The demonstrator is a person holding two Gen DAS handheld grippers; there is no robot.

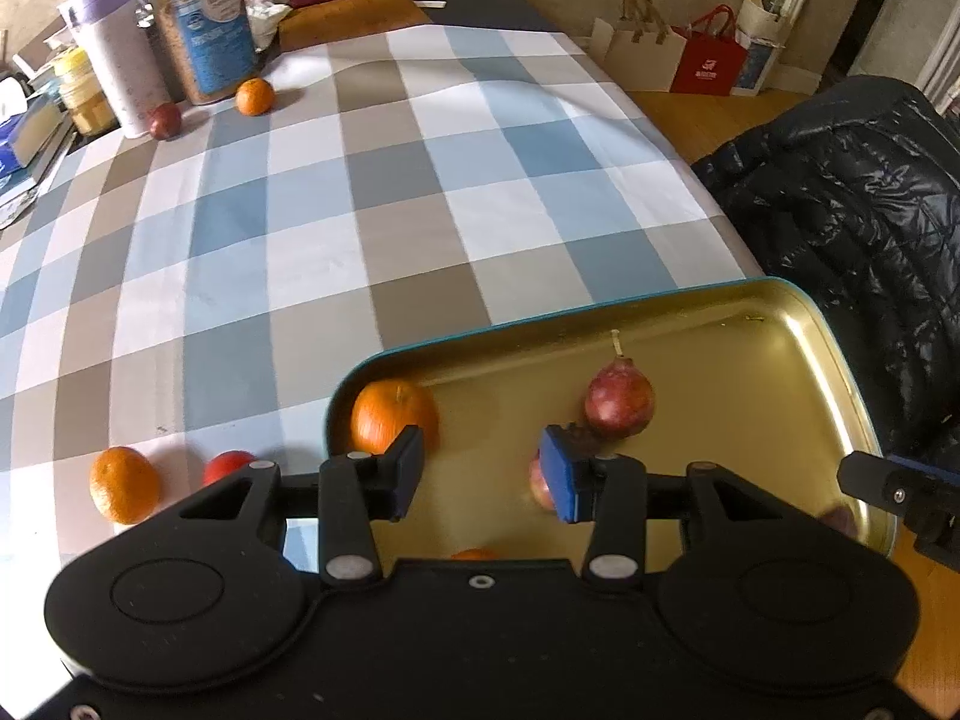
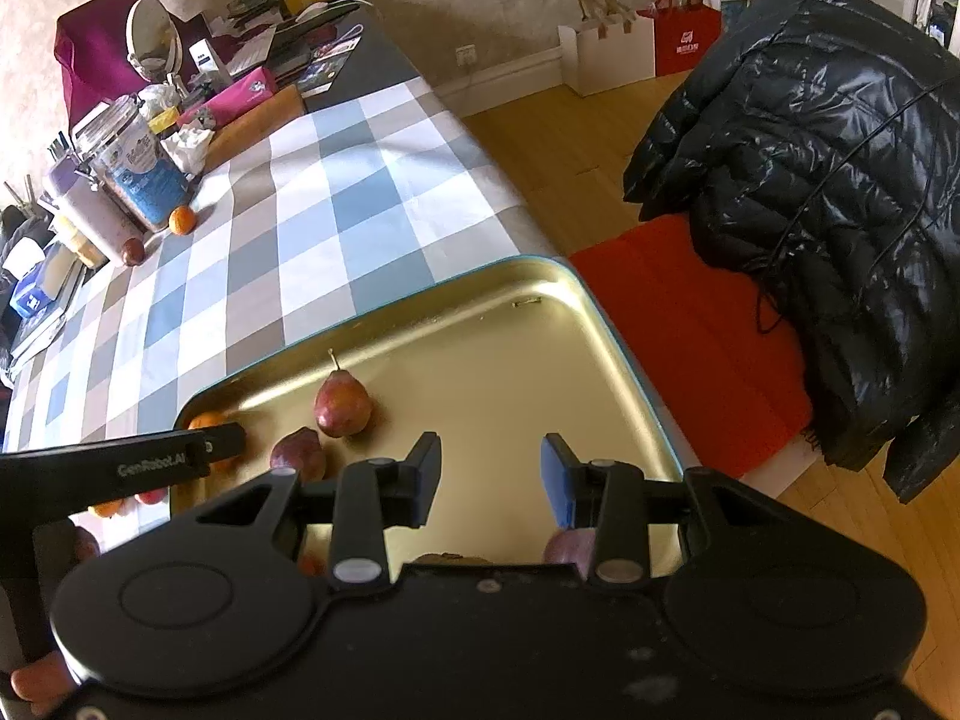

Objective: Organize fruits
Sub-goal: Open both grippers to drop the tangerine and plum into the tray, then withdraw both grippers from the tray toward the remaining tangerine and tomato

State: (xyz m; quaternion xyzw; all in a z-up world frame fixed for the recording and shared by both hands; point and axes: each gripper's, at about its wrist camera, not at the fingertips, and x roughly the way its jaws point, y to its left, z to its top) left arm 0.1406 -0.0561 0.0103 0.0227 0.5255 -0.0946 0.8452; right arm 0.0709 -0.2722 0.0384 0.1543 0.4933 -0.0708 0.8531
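Left wrist view has my left fingers (image 1: 483, 468) spread apart with nothing between them, hanging over the gold tray (image 1: 750, 324), whose teal rim sits at the desk's right edge. Inside it an orange (image 1: 390, 414) presses into the near-left corner and a red pear (image 1: 619, 399) stands upright mid-tray with bare gold floor to its right. On the checked cloth (image 1: 384, 180) left of the tray lie another orange (image 1: 124, 484) and a red fruit (image 1: 225, 465); far back, a small orange (image 1: 255, 96) and a dark red fruit (image 1: 164, 120) sit against the jars. My right fingers (image 2: 491, 480) are likewise parted and empty over the tray's open right half, beside a black jacket (image 2: 828, 150).
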